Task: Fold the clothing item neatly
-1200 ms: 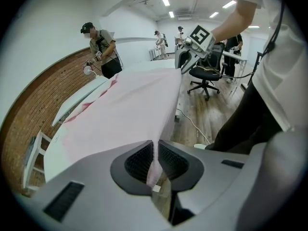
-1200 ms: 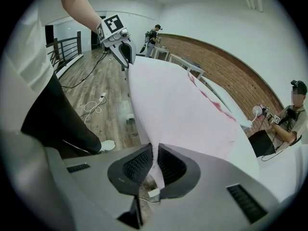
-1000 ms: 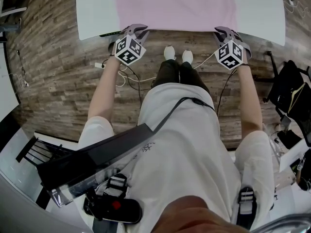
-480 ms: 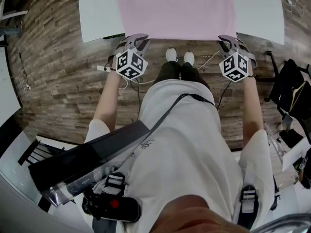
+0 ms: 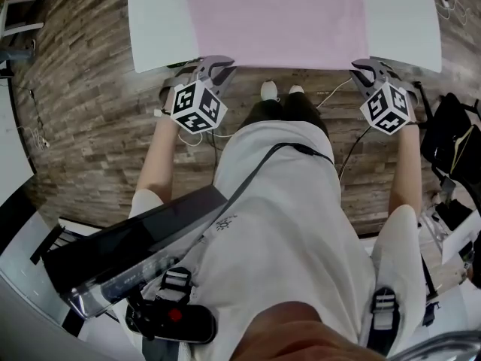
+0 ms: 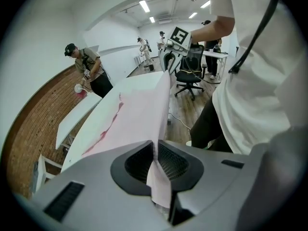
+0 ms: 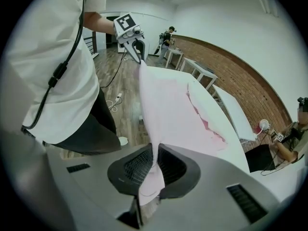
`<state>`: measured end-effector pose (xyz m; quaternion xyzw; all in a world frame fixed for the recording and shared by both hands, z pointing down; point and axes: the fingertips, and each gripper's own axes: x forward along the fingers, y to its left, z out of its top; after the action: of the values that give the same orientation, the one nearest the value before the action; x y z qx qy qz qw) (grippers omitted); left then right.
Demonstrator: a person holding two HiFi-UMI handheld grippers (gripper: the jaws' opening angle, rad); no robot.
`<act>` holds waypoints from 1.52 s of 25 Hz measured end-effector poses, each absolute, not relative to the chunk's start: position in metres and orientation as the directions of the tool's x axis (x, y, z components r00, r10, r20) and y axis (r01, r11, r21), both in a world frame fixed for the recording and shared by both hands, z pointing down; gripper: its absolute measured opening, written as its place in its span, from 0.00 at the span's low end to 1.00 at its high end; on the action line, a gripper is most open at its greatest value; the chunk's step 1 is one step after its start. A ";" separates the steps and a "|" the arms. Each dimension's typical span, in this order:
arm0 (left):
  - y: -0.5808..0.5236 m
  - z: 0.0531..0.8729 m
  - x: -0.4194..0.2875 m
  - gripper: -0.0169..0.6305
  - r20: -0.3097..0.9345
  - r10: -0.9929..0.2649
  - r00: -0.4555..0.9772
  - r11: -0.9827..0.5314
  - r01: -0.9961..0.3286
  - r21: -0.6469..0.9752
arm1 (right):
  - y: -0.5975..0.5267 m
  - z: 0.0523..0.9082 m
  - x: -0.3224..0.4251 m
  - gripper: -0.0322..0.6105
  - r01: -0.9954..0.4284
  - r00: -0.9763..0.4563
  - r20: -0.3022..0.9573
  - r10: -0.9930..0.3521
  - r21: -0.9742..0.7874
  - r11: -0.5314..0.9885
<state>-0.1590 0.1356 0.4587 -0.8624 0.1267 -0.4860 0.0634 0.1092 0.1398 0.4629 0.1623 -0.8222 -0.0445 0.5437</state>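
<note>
The pink garment point(image 5: 274, 21) lies spread flat on the white table point(image 5: 154, 21), its near hem raised just off the table's near edge. The left gripper point(image 6: 156, 148) has the hem's left corner and the right gripper point(image 7: 155, 153) has the right corner. In each gripper view the fingers are pressed almost together on a thin pinch of fabric, with a small tail of cloth hanging below the pads. Between the two grips the hem runs fairly straight, with only slight sag.

The step in hand looks like the first fold, taking the near hem over towards the far edge of the table. To do it well, both hands should probably travel at one height and one pace, so the hem stays parallel to the near edge. A little outward tension would stop the middle from drooping and creasing. The corners are best set down squarely on the garment's far corners before the fingers let go. The thin pinch could slip if it is pulled too hard.
</note>
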 end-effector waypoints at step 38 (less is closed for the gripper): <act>-0.193 0.529 -0.160 0.07 0.909 -0.233 0.346 -0.972 -0.105 -0.209 | -0.188 0.525 0.108 0.11 0.001 -0.279 0.931 -0.234 0.244 0.970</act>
<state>-0.1605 -0.1927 0.5292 -0.8185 0.1035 -0.5622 0.0569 0.1079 -0.1880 0.5253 0.0735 -0.7938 -0.0984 0.5957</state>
